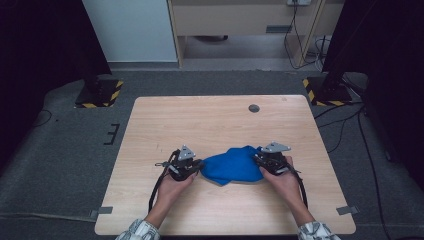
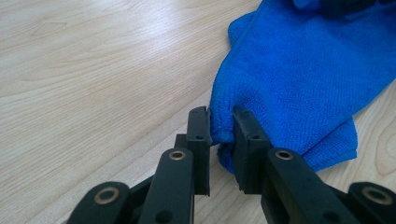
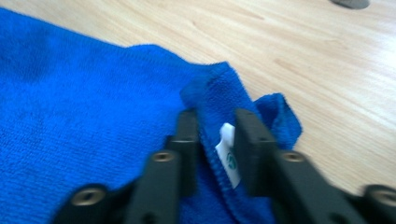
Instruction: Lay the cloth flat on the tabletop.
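Observation:
A crumpled blue cloth lies on the light wooden table, near its front edge, between my two hands. My left gripper sits at the cloth's left end. In the left gripper view its jaws pinch a folded corner of the cloth. My right gripper is at the cloth's right end. In the right gripper view its jaws close on a fold of the cloth that carries a small white label.
A grey round cap is set into the table near its far edge. Two dark stands with yellow-black striped bases flank the table's far corners on the grey carpet. Cables trail on the floor at the right.

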